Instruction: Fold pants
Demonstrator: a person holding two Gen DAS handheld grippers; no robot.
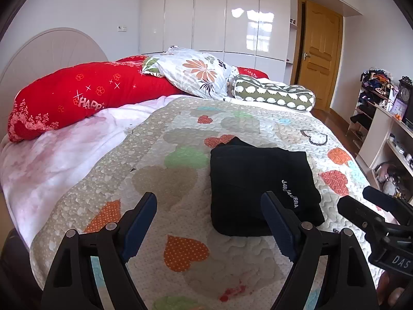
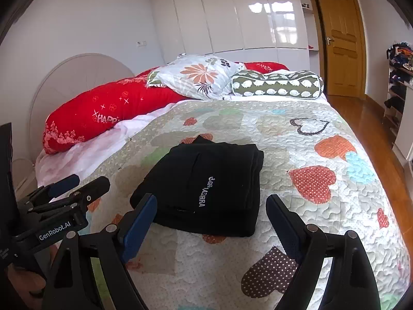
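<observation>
The black pants [image 1: 260,183] lie folded into a compact rectangle on the heart-patterned quilt [image 1: 180,139], white lettering facing up. They also show in the right wrist view [image 2: 206,183]. My left gripper [image 1: 207,201] is open and empty, held above the quilt just left of the pants' near edge. My right gripper [image 2: 210,204] is open and empty, held above the near edge of the pants. Each gripper shows at the side of the other's view: the right one [image 1: 361,199] and the left one [image 2: 77,180].
A red bolster [image 1: 77,98], a floral pillow [image 1: 196,72] and a green patterned bolster [image 1: 273,93] lie at the head of the bed. A white wardrobe [image 1: 219,15] and wooden door [image 1: 320,56] stand behind. Shelves [image 1: 382,118] stand to the right of the bed.
</observation>
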